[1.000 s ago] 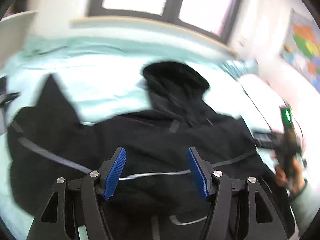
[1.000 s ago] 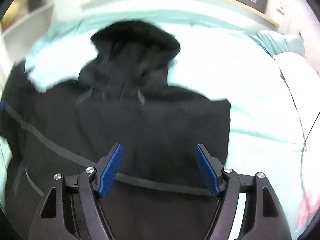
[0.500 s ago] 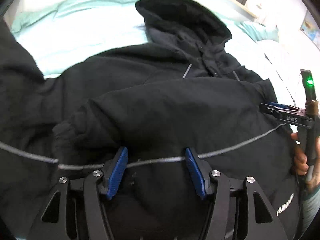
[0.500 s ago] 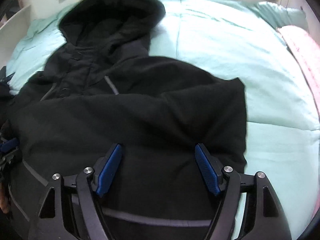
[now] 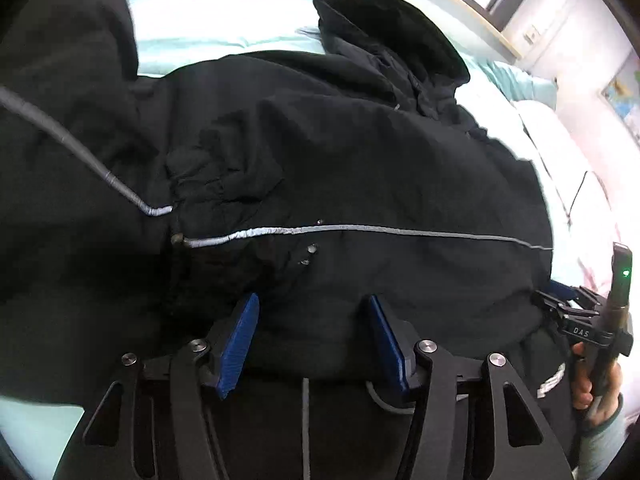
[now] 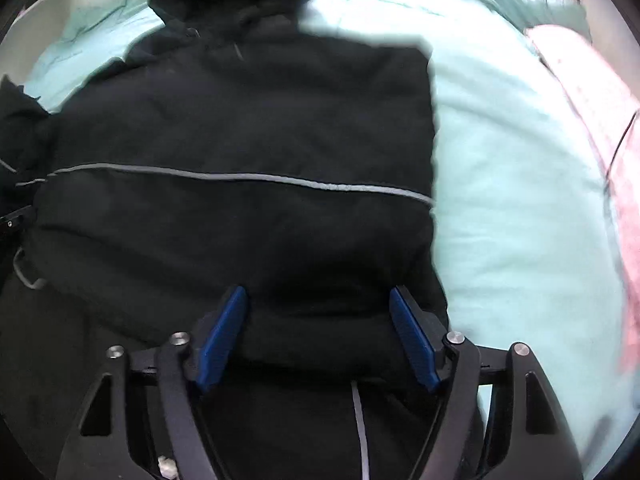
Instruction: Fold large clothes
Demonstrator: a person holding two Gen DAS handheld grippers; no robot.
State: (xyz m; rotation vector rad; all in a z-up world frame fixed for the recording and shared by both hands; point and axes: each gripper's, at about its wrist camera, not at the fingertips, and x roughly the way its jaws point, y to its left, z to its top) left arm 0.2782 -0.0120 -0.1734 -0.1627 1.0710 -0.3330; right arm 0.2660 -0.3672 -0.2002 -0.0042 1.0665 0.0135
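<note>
A big black hooded jacket [image 5: 360, 160] lies on a mint bed cover [image 5: 220, 12], hood [image 5: 380, 20] at the far end, a grey stripe [image 5: 400, 232] across its body. My left gripper [image 5: 311, 304] sits low over the near folded edge, jaws closing, with a thick roll of jacket between the blue pads [image 5: 240, 336] and no clear pinch. Over the same jacket [image 6: 240, 120] near its right edge, my right gripper [image 6: 317, 296] has its jaws wide and opening, fabric bulging between them. That right gripper [image 5: 576, 312] and the hand [image 5: 592, 384] holding it also show in the left wrist view.
Bare mint cover [image 6: 500, 200] spreads to the right of the jacket. A pink cloth [image 6: 600, 120] lies along the bed's right side. A window sill [image 5: 480, 12] runs behind the bed, and a wall poster [image 5: 624, 92] hangs at the far right.
Both grippers have come down close onto the jacket's near fold, and the right one has shifted toward the jacket's right edge. The left jaws have narrowed a little.
</note>
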